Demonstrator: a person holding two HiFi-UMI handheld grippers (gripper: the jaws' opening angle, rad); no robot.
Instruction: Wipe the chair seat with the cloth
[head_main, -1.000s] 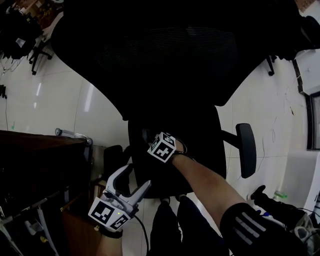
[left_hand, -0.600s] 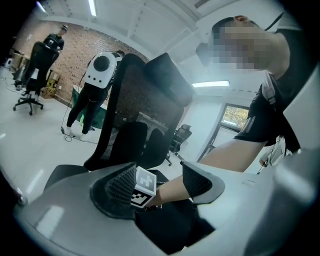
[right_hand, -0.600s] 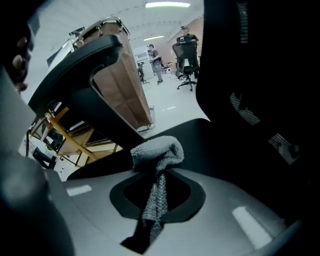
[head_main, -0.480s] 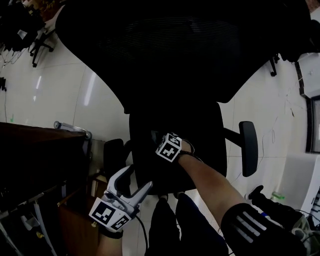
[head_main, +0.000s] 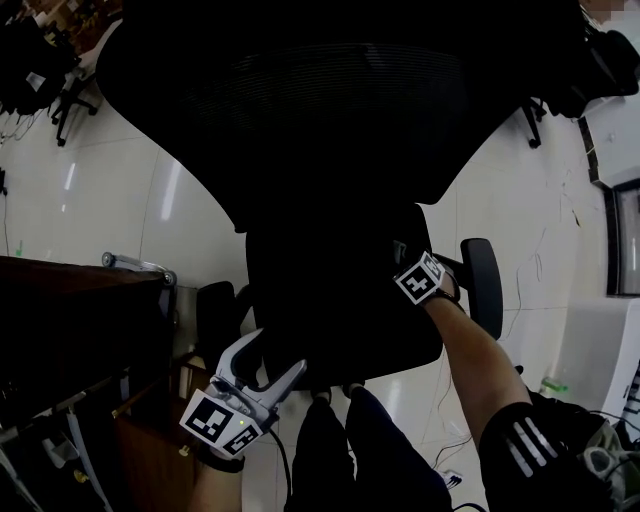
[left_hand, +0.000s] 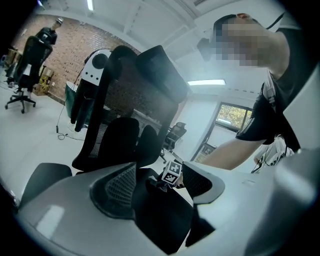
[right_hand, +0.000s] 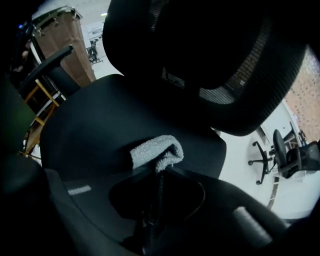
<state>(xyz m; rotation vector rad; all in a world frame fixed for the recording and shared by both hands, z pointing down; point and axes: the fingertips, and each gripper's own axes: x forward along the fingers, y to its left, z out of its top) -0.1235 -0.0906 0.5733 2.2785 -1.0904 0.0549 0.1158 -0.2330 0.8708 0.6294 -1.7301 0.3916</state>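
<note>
Right gripper: jaws closed on the cloth, a grey towelling fold sticking out just past the jaw tips and resting on the chair seat. I cannot judge how hard it presses. In the head view this gripper sits at about 3 o'clock on the seat, near the right armrest, with the backrest up at 12. The fold's long axis runs roughly 9-to-3 in the right gripper view. Most of the bare seat lies from 9 to 11 o'clock of the cloth, so the next stroke probably goes leftward across the seat. Left gripper: jaws apart and holding nothing, just off the seat's front-left corner at about 7 o'clock, aimed across the seat. It is not touching the cloth, so the right hand is the working one.
</note>
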